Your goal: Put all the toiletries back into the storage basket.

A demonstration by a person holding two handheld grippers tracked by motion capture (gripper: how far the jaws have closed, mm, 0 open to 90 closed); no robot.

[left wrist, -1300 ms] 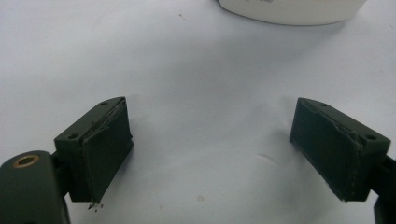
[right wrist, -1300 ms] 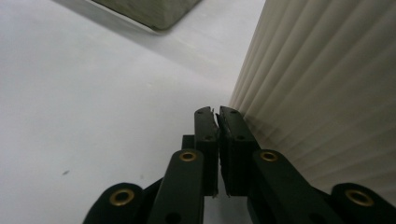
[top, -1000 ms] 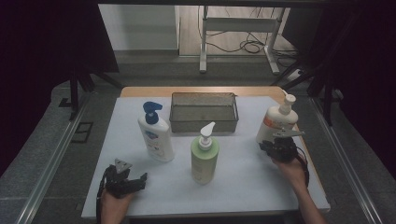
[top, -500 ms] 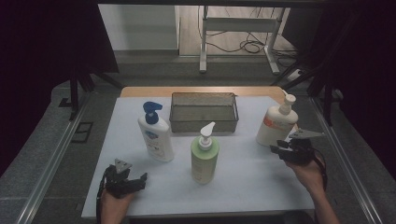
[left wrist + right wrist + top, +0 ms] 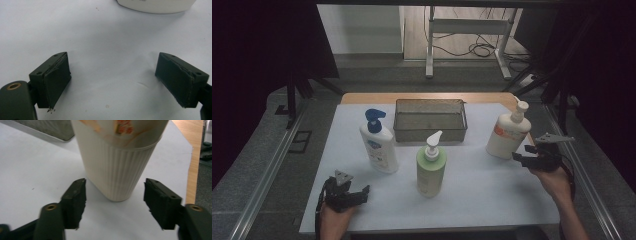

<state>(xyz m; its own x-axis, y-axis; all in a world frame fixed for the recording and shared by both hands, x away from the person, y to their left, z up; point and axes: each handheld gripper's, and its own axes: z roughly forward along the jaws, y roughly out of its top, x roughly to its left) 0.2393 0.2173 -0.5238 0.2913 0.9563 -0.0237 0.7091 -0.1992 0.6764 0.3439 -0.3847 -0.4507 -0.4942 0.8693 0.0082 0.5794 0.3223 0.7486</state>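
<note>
Right gripper (image 5: 523,156) is wide open and empty, just short of the cream bottle (image 5: 507,134) near the right edge of the white mat (image 5: 482,195). Risk: the jaws would close low on the ribbed base; off-centre contact could tip the tall bottle. Left gripper (image 5: 354,191) is open and empty at the near-left corner.

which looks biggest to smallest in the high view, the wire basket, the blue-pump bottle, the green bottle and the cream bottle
1. wire basket
2. blue-pump bottle and green bottle, too alike to rank; green sits nearer the camera
3. cream bottle, slightly smaller, farther back
</note>
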